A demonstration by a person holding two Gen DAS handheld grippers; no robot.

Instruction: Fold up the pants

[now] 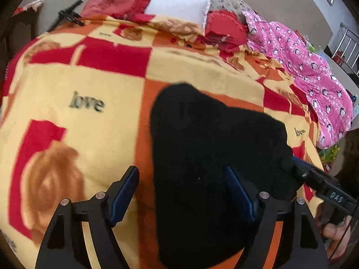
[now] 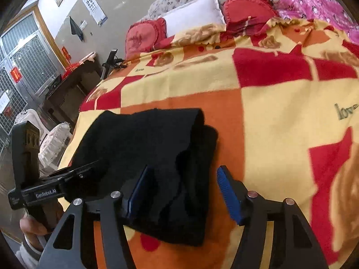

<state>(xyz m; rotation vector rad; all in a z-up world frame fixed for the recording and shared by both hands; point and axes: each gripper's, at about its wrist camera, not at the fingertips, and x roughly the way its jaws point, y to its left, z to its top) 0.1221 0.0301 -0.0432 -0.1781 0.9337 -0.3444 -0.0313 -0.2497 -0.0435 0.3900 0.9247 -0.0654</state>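
The black pants (image 1: 208, 148) lie folded in a thick bundle on the patterned blanket (image 1: 85, 83); they also show in the right wrist view (image 2: 148, 154). My left gripper (image 1: 182, 190) is open, its blue pads straddling the near end of the bundle. My right gripper (image 2: 181, 190) is open over the bundle's near edge, nothing between its pads. In the left wrist view the right gripper (image 1: 318, 179) shows at the bundle's right side. In the right wrist view the left gripper (image 2: 74, 172) shows at its left side.
Red cushions (image 1: 116, 0) and a white pillow (image 1: 179, 6) lie at the bed's head. A pink quilt (image 1: 309, 71) lies along one side. A dark desk (image 2: 74, 83) and a metal door (image 2: 24, 51) stand beyond the bed. The blanket (image 2: 280, 116) spreads widely.
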